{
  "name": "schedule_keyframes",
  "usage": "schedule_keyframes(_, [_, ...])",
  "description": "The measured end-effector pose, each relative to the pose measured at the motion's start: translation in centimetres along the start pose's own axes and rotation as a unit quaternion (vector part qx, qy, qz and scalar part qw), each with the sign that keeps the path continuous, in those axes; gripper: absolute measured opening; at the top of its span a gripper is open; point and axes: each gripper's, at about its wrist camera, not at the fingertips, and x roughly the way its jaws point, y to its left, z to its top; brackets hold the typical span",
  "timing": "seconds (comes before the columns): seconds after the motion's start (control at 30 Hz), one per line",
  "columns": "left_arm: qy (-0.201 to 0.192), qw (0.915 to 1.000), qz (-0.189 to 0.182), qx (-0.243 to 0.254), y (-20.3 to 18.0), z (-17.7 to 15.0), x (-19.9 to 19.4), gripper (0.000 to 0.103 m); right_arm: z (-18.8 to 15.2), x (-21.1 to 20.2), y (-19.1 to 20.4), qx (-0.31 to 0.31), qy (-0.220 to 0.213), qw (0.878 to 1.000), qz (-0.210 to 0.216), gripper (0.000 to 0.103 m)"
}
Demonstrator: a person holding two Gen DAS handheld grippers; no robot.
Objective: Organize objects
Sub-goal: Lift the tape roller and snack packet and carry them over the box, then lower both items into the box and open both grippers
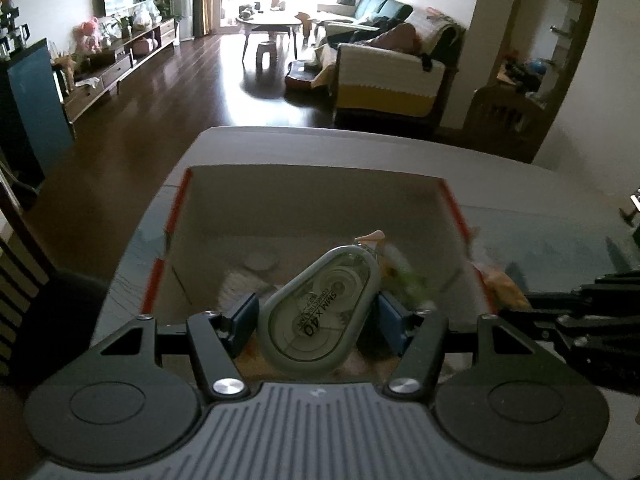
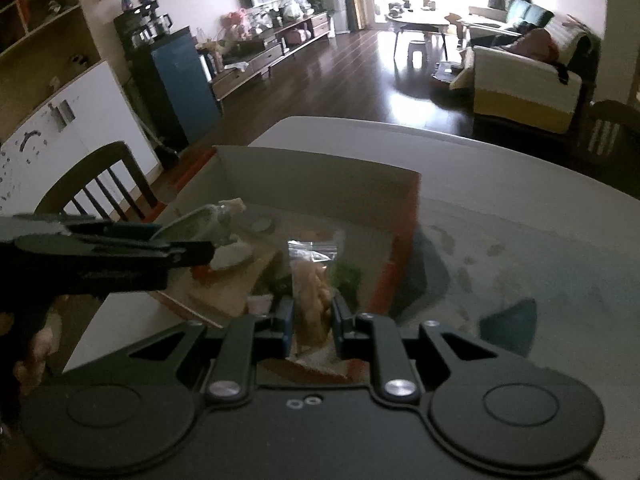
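Observation:
My left gripper [image 1: 316, 320] is shut on a grey correction tape dispenser [image 1: 320, 308] marked "5MM x 40", held over an open cardboard box [image 1: 312, 188] with red-edged flaps. In the right wrist view the same dispenser [image 2: 192, 220] pokes out of the left gripper [image 2: 188, 254] above the box [image 2: 320, 176]. My right gripper [image 2: 312, 320] is shut on a small clear zip bag [image 2: 312, 284] with something yellowish inside, held over the box's near right part. Other small items lie blurred on the box floor.
The box stands on a grey table [image 2: 520, 208] whose right part is bare, with dark marks. A dark wooden chair [image 2: 100, 184] is at the left table edge. Beyond lie a dark wood floor, a sofa [image 1: 388, 76] and a blue cabinet [image 2: 180, 80].

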Motion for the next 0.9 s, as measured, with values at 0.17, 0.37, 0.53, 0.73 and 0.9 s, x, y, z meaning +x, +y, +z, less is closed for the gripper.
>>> schedule_keyframes(0.17, [0.003,0.9998,0.013,0.014,1.4,1.5,2.2,0.063,0.8,2.3,1.5,-0.011,0.013,1.0,0.007,0.019])
schedule_keyframes(0.37, [0.01,0.9996,0.024,0.012,2.5,2.8,5.3,0.063,1.2,5.1,2.3,-0.015,0.036,0.999,0.001,0.019])
schedule_keyframes(0.53, [0.029,0.9992,0.018,0.02,2.5,3.3,7.7,0.063,1.5,6.7,3.0,-0.018,0.052,0.998,0.005,0.019])
schedule_keyframes(0.73, [0.058,0.9975,0.022,0.033,1.9,3.6,10.4,0.062,1.8,8.8,3.8,-0.034,0.069,0.997,-0.016,0.019])
schedule_keyframes(0.9, [0.071,0.9967,0.019,0.035,1.7,3.9,11.9,0.062,1.5,10.3,4.0,-0.033,0.087,0.995,-0.024,0.019])
